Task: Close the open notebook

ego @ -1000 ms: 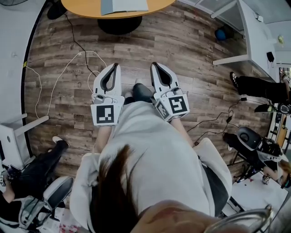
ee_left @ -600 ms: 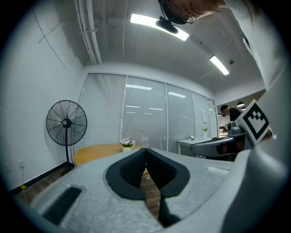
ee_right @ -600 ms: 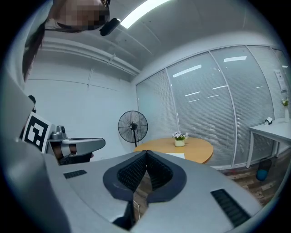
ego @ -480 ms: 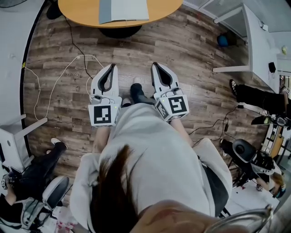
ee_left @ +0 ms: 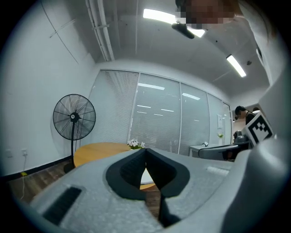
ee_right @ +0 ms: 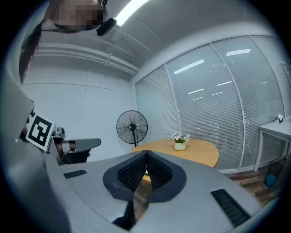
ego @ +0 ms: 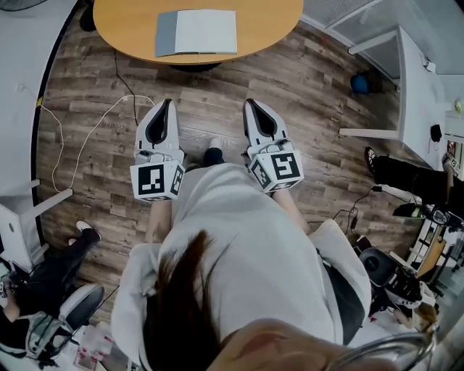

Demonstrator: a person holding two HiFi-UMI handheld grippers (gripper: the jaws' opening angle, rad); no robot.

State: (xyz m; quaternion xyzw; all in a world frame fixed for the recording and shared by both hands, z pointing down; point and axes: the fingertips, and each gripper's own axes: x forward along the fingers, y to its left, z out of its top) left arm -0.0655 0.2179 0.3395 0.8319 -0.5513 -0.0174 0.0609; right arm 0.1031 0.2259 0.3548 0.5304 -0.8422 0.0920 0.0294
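Observation:
An open notebook (ego: 196,32) with a grey left page and a white right page lies flat on the round wooden table (ego: 268,22) at the top of the head view. Both grippers are held level over the wood floor, short of the table edge. My left gripper (ego: 164,102) is shut with nothing between its jaws; its tips meet in the left gripper view (ee_left: 145,150). My right gripper (ego: 251,102) is likewise shut and empty, with its tips together in the right gripper view (ee_right: 145,152). The table (ee_right: 200,152) lies ahead of them.
A small pot of white flowers (ee_right: 180,142) stands on the far side of the table. A standing fan (ee_left: 74,119) is beyond it by the blinds. White cables (ego: 87,138) trail on the floor at left. White desks (ego: 406,80) stand at right, and seated people (ego: 406,152) are on both sides.
Both grippers have moved forward towards the table together. The table and notebook have come further into the head view. Both jaws stay shut.

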